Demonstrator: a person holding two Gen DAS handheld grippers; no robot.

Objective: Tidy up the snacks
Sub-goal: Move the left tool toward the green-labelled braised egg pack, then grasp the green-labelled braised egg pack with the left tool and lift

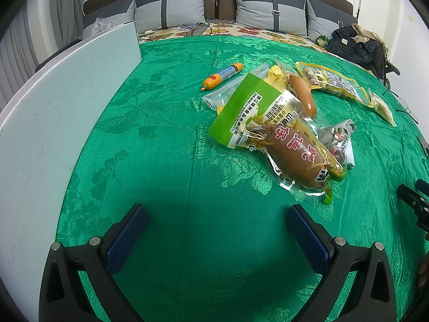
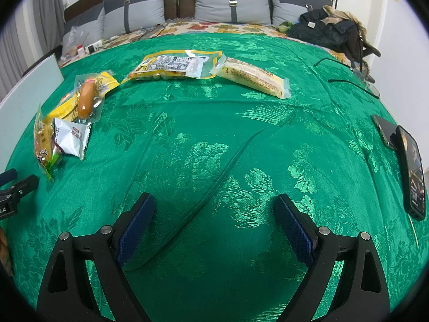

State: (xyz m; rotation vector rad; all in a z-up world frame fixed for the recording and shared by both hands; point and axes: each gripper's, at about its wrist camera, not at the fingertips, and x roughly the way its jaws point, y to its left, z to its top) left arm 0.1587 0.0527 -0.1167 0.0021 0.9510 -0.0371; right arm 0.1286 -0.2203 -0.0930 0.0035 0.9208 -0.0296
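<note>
Two pairs of tongs hover over a bed spread with a shiny green floral-patterned cover [image 1: 166, 161], and both are spread wide with nothing between their blue-padded fingers. The left tongs [image 1: 217, 222] point across bare cover toward a heap of snacks ahead and slightly right — a clear-wrapped brown sausage with red lettering [image 1: 297, 158] lies nearest, resting partly on a green and yellow printed pouch [image 1: 249, 110]. A small orange sausage stick with a blue label [image 1: 222, 76] lies apart, further back. A white flat board [image 1: 67, 102] stands along the left side.

The right tongs [image 2: 214, 212] are level above a creased stretch of cover, touching nothing. Further ahead lie a yellow-edged clear bag of nuts [image 2: 171, 65] and, just beside it, a long pale yellow wrapped bar [image 2: 252, 77]. A black smartphone [image 2: 413, 171] rests at the right — its screen lit.
</note>
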